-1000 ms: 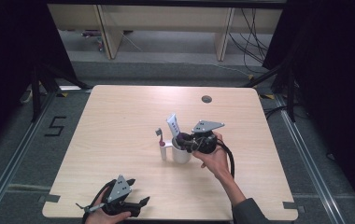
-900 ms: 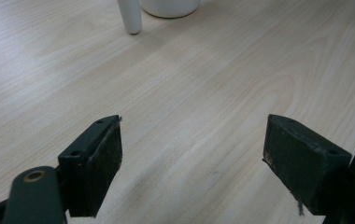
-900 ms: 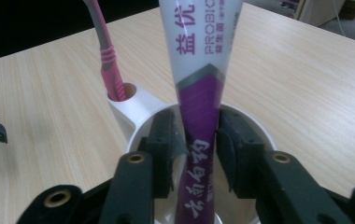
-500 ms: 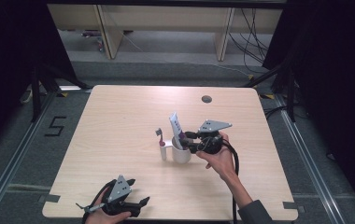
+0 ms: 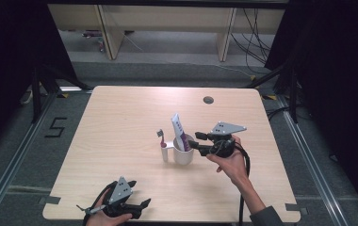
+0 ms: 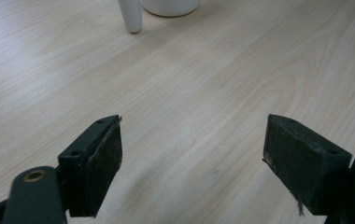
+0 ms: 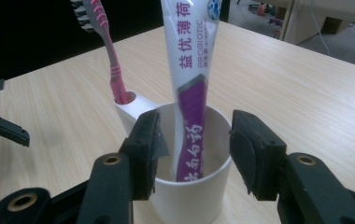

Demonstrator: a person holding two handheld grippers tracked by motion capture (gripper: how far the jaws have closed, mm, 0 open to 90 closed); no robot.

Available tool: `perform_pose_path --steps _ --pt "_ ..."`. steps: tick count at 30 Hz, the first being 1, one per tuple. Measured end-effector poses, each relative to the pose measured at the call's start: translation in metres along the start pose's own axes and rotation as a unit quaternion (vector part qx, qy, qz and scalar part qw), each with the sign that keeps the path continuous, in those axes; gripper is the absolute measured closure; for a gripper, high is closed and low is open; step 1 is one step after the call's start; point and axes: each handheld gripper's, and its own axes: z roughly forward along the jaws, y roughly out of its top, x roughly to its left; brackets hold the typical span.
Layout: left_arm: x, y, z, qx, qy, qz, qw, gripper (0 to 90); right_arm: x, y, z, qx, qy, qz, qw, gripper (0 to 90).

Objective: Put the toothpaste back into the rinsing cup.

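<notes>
A white cup (image 5: 183,154) stands mid-table with a white and purple toothpaste tube (image 5: 179,130) upright in it. A pink toothbrush (image 5: 160,137) stands in the cup's side holder (image 5: 165,152). My right gripper (image 5: 194,142) is just right of the cup, open and holding nothing. In the right gripper view its jaws (image 7: 195,140) straddle the near rim of the cup (image 7: 189,198), with the tube (image 7: 192,70) and toothbrush (image 7: 105,44) beyond them. My left gripper (image 5: 142,205) rests open at the table's front edge, and its own view (image 6: 192,158) has bare wood between the jaws.
The wooden table (image 5: 120,117) has a round cable hole (image 5: 208,100) near its back edge. The cup's base (image 6: 170,5) and side holder (image 6: 130,16) stand far ahead of the left jaws. Dark floor surrounds the table, and shelving stands behind it.
My right gripper has drawn back to the right, away from the cup. The tube stays standing in the cup. The left gripper has not moved.
</notes>
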Motion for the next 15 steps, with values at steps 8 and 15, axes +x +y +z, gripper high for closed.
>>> perform_pose_path --steps 8,15 --pt "0.000 0.000 0.000 0.002 0.003 0.005 1.0000 19.3 -0.003 -0.006 -0.012 0.007 0.002 0.016 0.9998 52.3" --pt "-0.002 0.000 0.001 -0.005 -0.001 -0.006 1.0000 19.3 -0.007 -0.011 -0.022 0.006 -0.007 0.018 0.9998 49.2"
